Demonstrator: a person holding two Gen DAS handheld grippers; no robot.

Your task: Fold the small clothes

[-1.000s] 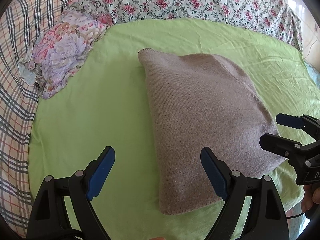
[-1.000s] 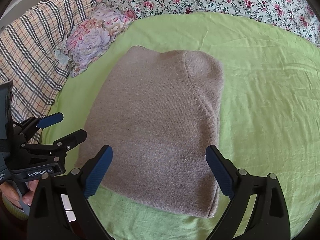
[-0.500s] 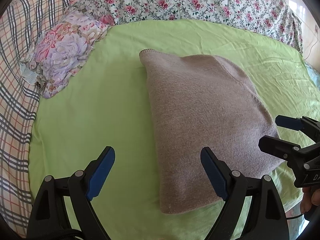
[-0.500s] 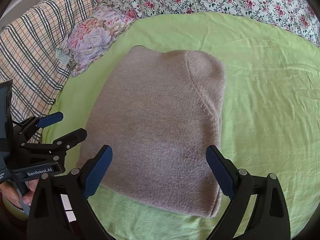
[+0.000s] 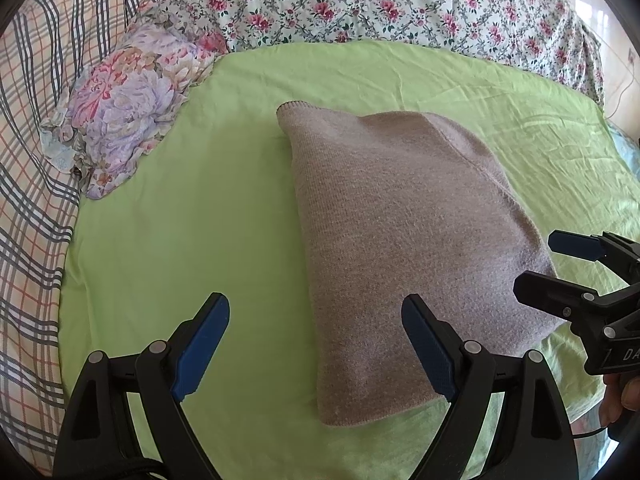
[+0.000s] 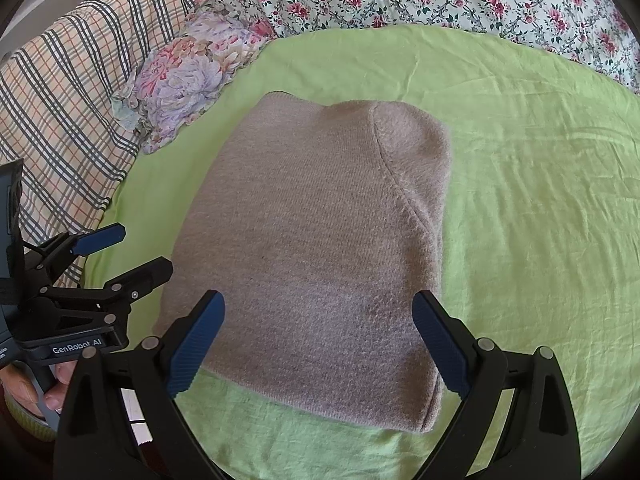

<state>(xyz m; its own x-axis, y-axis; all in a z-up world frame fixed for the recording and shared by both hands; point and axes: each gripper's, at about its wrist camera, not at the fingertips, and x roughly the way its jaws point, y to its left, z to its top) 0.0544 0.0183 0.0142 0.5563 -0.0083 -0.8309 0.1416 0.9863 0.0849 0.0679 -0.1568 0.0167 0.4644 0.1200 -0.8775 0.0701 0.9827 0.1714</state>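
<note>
A taupe knit [image 5: 408, 248] lies folded into a compact block on the green sheet [image 5: 192, 240] of the bed, its neat side edges and doubled near hem suggesting the folding is done or nearly so. It sits mid-sheet, well apart from the floral pillow [image 5: 132, 108] and the plaid blanket [image 5: 28, 184] at the side, likely so nothing snags while it is handled.

The left gripper [image 5: 316, 344] hangs above the knit's near left corner, its fingers spread wide with nothing between them; the right finger overlaps the cloth in view, but contact cannot be told. The right gripper [image 6: 318, 344] hovers over the near hem, fingers equally wide apart and empty. Both point steeply down at the bundle, a posture that fits a check of the fold or readiness to pinch the near edge for one more fold
</note>
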